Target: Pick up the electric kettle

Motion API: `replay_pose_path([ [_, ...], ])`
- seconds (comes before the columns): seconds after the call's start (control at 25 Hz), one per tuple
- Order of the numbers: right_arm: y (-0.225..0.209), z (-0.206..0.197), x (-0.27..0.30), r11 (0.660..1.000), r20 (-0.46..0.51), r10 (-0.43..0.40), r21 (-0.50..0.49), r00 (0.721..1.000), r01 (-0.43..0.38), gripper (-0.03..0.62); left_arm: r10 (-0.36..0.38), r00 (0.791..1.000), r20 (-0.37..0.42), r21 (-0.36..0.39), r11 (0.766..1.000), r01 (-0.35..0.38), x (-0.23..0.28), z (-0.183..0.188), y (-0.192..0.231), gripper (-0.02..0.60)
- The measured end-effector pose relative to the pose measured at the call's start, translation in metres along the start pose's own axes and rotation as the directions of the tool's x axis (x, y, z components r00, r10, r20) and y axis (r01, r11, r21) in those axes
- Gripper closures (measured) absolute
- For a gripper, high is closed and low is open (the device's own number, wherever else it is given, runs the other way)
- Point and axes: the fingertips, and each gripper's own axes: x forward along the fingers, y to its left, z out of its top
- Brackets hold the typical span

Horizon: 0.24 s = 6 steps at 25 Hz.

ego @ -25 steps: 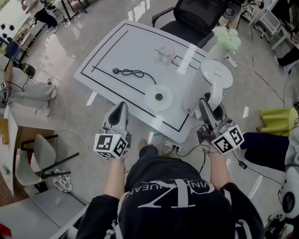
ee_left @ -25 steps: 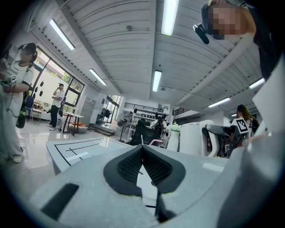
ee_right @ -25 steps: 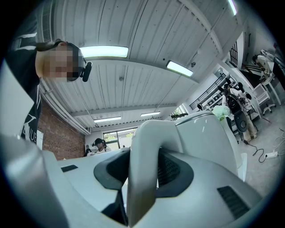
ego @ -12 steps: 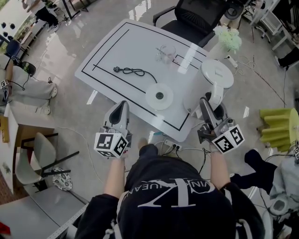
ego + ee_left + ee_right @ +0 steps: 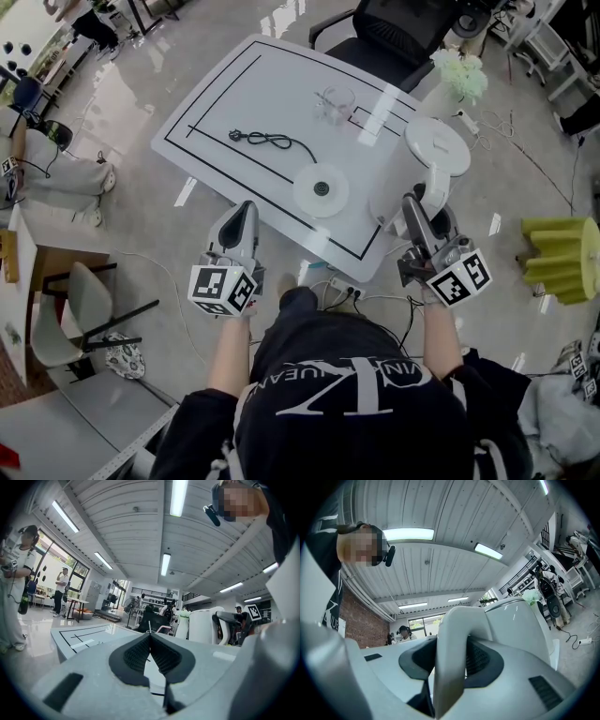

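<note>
**Holding the kettle by its handle**

Gripping is the step I am on. My right hand-held gripper has its two jaws closed on the white handle of the electric kettle. One dark pad presses on each side of the handle. The kettle is at the right corner of the tabletop, well apart from its round base and the black cord. A small glass stands farther back. I cannot tell if the bottom of the kettle is off the tabletop yet.

My left hand-held gripper is closed with nothing in it. It hangs in the air just off the near edge of the tabletop.

Next, I think I should lift straight up. I need to squeeze hard, because the big body of the kettle hangs out past the handle and could tip. Going slow and keeping it upright should help.
</note>
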Motion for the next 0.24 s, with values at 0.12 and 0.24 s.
replay_pose_path([
  [0.12,-0.0002,-0.0010,0.0000,1.000,0.000,-0.002,0.001,1.000,0.002,0.451,0.001,1.000,0.000,0.000,1.000,-0.001,-0.0010,-0.0004,0.0005,0.577],
  [0.24,-0.0009,-0.0029,0.0000,1.000,-0.001,-0.004,0.004,1.000,0.004,0.451,0.004,1.000,-0.001,-0.001,1.000,-0.004,-0.0021,-0.0017,0.0021,0.577],
])
